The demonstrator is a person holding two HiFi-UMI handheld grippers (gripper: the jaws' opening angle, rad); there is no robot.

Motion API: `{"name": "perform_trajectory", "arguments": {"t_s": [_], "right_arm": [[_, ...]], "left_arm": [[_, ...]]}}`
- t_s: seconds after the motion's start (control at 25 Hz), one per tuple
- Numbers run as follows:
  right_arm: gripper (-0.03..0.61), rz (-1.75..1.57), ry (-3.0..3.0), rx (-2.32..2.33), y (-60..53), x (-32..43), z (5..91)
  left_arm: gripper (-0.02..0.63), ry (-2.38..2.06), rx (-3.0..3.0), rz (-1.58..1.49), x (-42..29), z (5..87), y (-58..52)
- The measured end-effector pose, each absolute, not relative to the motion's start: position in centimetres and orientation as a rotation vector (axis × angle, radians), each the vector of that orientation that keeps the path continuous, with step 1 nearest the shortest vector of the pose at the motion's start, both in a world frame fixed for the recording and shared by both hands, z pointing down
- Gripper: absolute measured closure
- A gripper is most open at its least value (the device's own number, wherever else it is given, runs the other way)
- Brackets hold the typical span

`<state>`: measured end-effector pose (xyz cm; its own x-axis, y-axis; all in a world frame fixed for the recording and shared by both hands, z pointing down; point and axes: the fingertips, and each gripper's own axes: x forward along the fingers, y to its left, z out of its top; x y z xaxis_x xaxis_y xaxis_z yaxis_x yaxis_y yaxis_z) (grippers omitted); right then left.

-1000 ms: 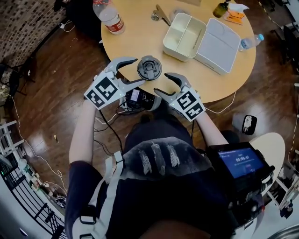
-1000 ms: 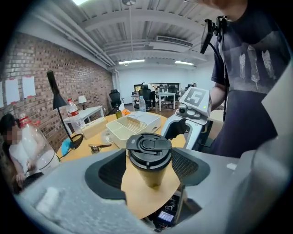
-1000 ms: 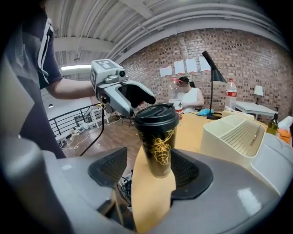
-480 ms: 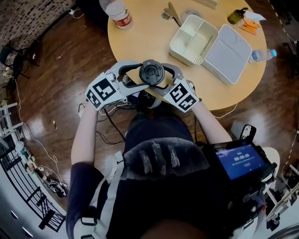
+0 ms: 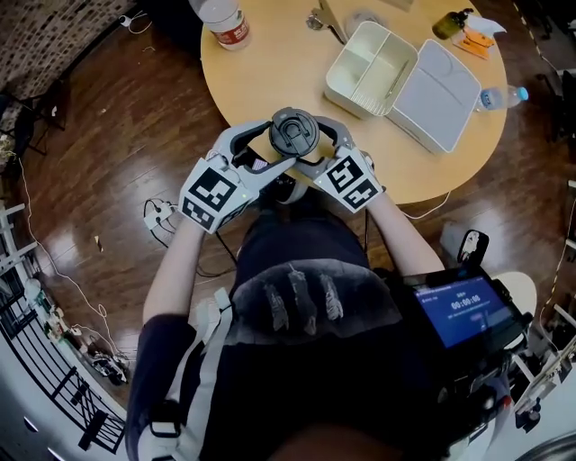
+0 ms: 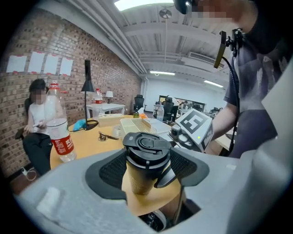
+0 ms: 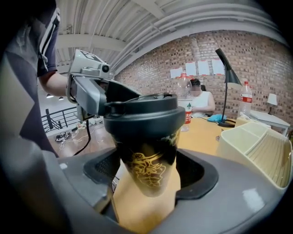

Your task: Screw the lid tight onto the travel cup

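Note:
The travel cup (image 5: 292,135) stands near the front edge of the round wooden table (image 5: 270,63), with its black flip lid (image 5: 292,131) on top. In the right gripper view its dark body carries a gold pattern (image 7: 149,167). My left gripper (image 5: 281,149) reaches in from the left, open, with its jaws either side of the cup (image 6: 145,164). From the right, my right gripper (image 5: 310,144) brackets the same cup, jaws spread wide and pads close beside the cup's body. One right finger (image 6: 167,176) shows beside the cup in the left gripper view.
An open white lunch box (image 5: 373,67) and its lid (image 5: 441,94) lie at the back right. A water bottle (image 5: 229,22) stands at the back left and a small bottle (image 5: 504,94) at the right edge. Cables (image 5: 162,212) lie on the wooden floor.
Both grippers have moved forward and inward from the table's front edge, so their jaws now surround the cup. The cup has stayed in place.

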<state>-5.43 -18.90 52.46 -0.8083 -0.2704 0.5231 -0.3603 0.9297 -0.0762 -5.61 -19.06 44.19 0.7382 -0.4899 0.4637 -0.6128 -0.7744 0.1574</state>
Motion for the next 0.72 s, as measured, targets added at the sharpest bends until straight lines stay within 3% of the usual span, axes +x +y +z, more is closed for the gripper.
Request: {"name": "perform_trajectory", "arguments": {"t_s": [0.24,0.72], "right_arm": [[0.202,0.238,-2.553,0.442,-19.1,-5.2,52.7],[0.204,0.279,-2.545,0.470,-20.1,-3.9,53.4]], "left_arm": [[0.304,-0.986,2.575,0.557,-5.4,44.4,-19.0],[0.301,-0.524,2.841,0.808,-5.2,44.8,-20.7]]}}
